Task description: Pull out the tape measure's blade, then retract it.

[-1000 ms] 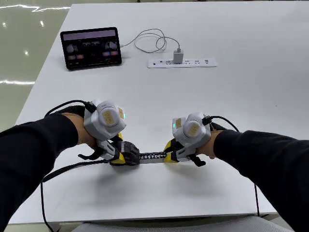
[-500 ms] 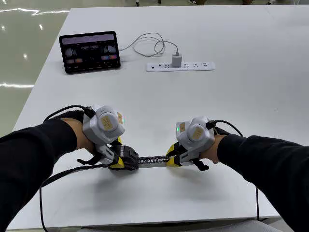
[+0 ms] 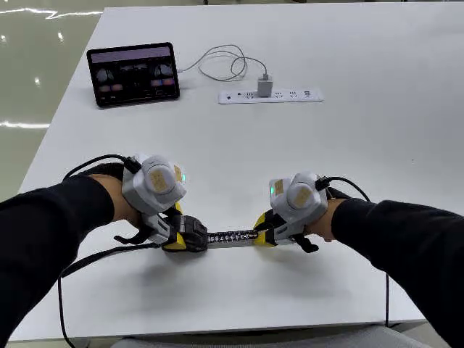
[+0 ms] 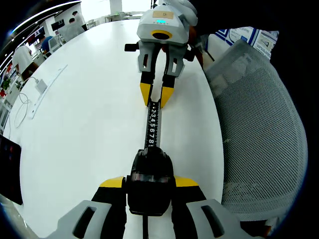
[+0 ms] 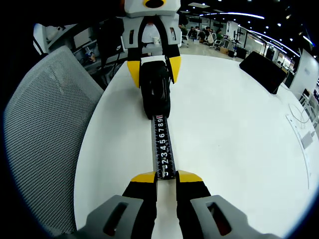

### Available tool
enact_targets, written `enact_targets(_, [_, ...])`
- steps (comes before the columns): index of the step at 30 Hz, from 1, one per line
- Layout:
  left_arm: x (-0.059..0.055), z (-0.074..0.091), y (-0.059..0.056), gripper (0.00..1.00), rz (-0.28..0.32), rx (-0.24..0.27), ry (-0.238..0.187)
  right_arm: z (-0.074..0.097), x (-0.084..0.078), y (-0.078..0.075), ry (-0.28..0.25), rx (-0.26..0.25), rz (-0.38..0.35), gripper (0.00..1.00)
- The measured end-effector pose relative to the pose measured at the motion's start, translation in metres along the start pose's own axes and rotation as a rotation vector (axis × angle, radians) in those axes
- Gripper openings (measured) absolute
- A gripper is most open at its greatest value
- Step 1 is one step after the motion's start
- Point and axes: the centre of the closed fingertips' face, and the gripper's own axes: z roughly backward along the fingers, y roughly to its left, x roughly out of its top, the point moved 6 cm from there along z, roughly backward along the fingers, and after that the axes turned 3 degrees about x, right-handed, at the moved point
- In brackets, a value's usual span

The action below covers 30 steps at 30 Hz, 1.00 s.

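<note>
The tape measure (image 3: pixel 190 233) sits near the front edge of the white surface (image 3: pixel 326 145), between the two grippers. The left gripper (image 3: pixel 181 238) has its fingers (image 4: pixel 112 182) shut on the black case, one yellow tip pressed against each side. In the left gripper view the case stands up between the tips and juts forward past them.

A short length of blade (image 3: pixel 232 235) runs out of the case, straight across to the right gripper (image 3: pixel 259 238). The blade is black with white numerals, reading up to nine in the right gripper view. It lies flat and low along the surface; I cannot tell whether it touches. The right gripper's fingers (image 5: pixel 143 178) are closed on the blade's free end, which is pinched in the narrow gap between the yellow tips. The two grippers face each other tip to tip, apart by the drawn length of blade.

Further back on the surface, well apart from the grippers, a tablet (image 3: pixel 133 73) stands propped with its screen lit. To its right lies a white power strip (image 3: pixel 290 95) with a charger (image 3: pixel 265 87) plugged in, and a white cable (image 3: pixel 217 61) loops between them. A grey mesh chair (image 4: pixel 259 124) stands just beside the surface's front edge.
</note>
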Motion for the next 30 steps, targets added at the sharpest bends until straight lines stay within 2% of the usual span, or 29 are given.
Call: enact_targets(30, [0.001, 0.0, -0.003, 0.31, -0.01, 0.007, 0.018, 0.013, -0.015, 0.0, 0.008, -0.006, -0.006, 0.09])
